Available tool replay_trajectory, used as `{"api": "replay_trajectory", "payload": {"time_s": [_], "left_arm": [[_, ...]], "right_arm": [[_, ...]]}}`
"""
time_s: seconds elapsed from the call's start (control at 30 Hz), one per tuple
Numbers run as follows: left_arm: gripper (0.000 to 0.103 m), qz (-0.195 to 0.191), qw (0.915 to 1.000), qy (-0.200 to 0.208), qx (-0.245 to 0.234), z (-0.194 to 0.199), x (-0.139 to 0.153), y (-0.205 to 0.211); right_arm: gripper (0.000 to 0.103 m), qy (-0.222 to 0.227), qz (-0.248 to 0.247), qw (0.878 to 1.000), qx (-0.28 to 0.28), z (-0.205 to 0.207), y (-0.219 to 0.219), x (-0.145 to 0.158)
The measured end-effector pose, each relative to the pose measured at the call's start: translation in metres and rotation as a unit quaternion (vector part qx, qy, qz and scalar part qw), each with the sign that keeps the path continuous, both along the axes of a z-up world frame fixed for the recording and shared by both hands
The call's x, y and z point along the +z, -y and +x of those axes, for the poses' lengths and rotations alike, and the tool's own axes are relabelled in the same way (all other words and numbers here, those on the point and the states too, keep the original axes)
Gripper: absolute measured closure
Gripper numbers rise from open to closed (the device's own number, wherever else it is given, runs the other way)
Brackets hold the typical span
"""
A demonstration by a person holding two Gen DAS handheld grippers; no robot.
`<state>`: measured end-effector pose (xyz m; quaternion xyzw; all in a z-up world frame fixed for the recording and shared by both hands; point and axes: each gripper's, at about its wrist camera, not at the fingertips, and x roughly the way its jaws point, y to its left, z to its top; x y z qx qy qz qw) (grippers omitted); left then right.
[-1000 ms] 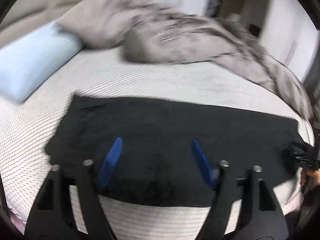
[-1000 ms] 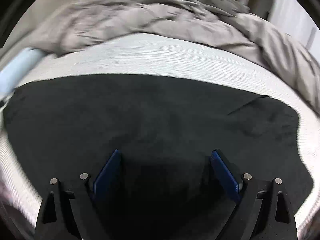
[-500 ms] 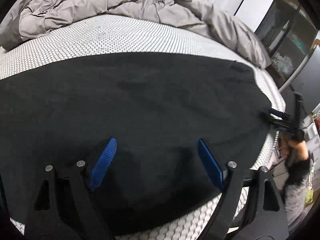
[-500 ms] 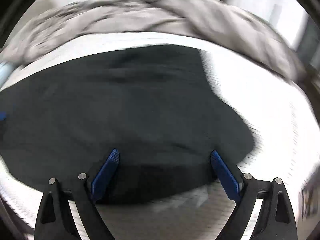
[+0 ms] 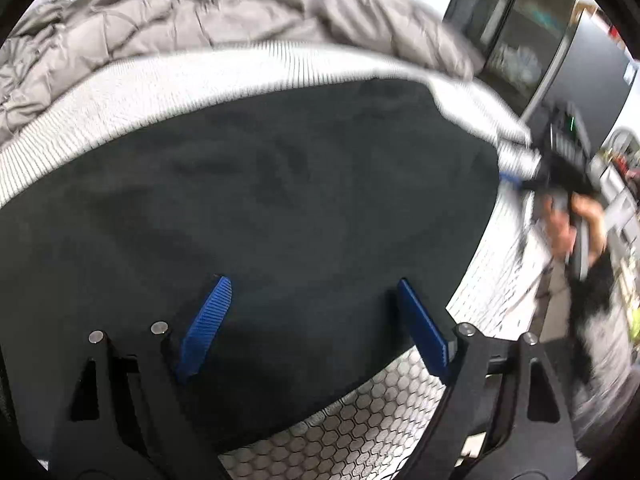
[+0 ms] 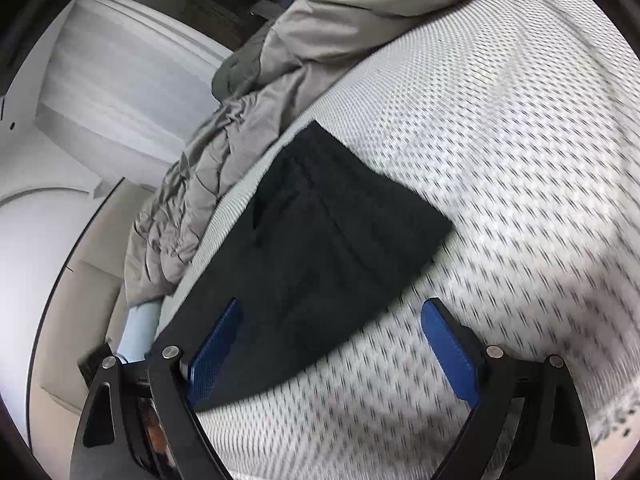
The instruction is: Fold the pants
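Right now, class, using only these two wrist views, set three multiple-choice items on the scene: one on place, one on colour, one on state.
1. Where do the pants lie?
A. on the floor
B. on the patterned mattress
C. on top of the grey duvet

2. What colour are the gripper pads?
A. blue
B. red
C. green

3. How does the left gripper stand?
A. shut on the pants
B. shut on the duvet
C. open, holding nothing

Answers: 1 B, mattress shows around the pants. 2 A, both views show ribbed blue pads. 3 C, the pads stand wide apart, nothing pinched.
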<state>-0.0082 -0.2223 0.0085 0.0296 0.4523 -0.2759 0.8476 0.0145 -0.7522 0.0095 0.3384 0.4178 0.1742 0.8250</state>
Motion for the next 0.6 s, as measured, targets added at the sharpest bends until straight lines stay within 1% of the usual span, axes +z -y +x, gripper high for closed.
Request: {"api": "replay_trajectory", "payload": {"time_s": [0.03,0.07,0.1,0.13,0.17,0.2,0.23,0.27,0.3,0.37,0.43,0.47,0.53,0.57,0.6], "left_arm": [[0.019,0.016,0.9999,0.002,-0.001,-0.002,-0.006,0.005],[0.017,0.031,0.9995,0.008,-0.006,-0.005,-0.01,0.01],[0.016,0.041,0.999,0.013,-0.008,-0.007,-0.012,0.012],[0.016,0.038,0.9992,0.013,-0.005,-0.009,-0.01,0.011],[0.016,0.028,0.9996,0.01,-0.001,-0.009,-0.007,0.008],[0.016,0.017,0.9998,0.008,0.002,-0.011,-0.005,0.003],[0.016,0.001,0.9999,0.007,0.008,-0.012,0.001,-0.005],[0.016,-0.012,0.9998,0.009,0.015,-0.01,0.005,-0.016],[0.016,-0.029,0.999,0.018,0.027,-0.01,0.013,-0.03],[0.016,-0.048,0.9962,0.039,0.062,-0.007,0.029,-0.058],[0.016,-0.057,0.9908,0.063,0.105,-0.008,0.043,-0.094],[0.016,-0.06,0.9869,0.075,0.129,-0.01,0.049,-0.113],[0.016,-0.069,0.9807,0.081,0.164,-0.009,0.054,-0.144],[0.016,-0.079,0.9754,0.078,0.19,-0.01,0.054,-0.166],[0.016,-0.086,0.9718,0.075,0.207,-0.011,0.054,-0.181]], "right_arm": [[0.016,0.006,-0.003,1.0,-0.007,0.006,-0.005,0.0],[0.028,0.005,-0.006,1.0,-0.015,0.012,-0.01,-0.002],[0.048,0.001,-0.011,0.999,-0.033,0.022,-0.009,0.0],[0.059,-0.003,-0.02,0.999,-0.044,0.034,-0.013,-0.002],[0.069,-0.006,-0.03,0.998,-0.053,0.036,-0.02,0.002],[0.075,-0.001,-0.046,0.997,-0.061,0.045,-0.025,0.005],[0.079,0.016,-0.074,0.995,-0.069,0.045,-0.036,0.017],[0.082,0.027,-0.087,0.993,-0.071,0.053,-0.039,0.019],[0.085,0.045,-0.1,0.991,-0.073,0.052,-0.047,0.03],[0.087,0.078,-0.104,0.989,-0.068,0.053,-0.071,0.053],[0.088,0.116,-0.116,0.985,-0.045,0.048,-0.108,0.084],[0.088,0.138,-0.115,0.984,-0.018,0.047,-0.136,0.099],[0.088,0.174,-0.109,0.978,0.033,0.039,-0.182,0.121],[0.088,0.191,-0.109,0.973,0.065,0.036,-0.211,0.129],[0.087,0.205,-0.106,0.967,0.109,0.033,-0.246,0.134]]}}
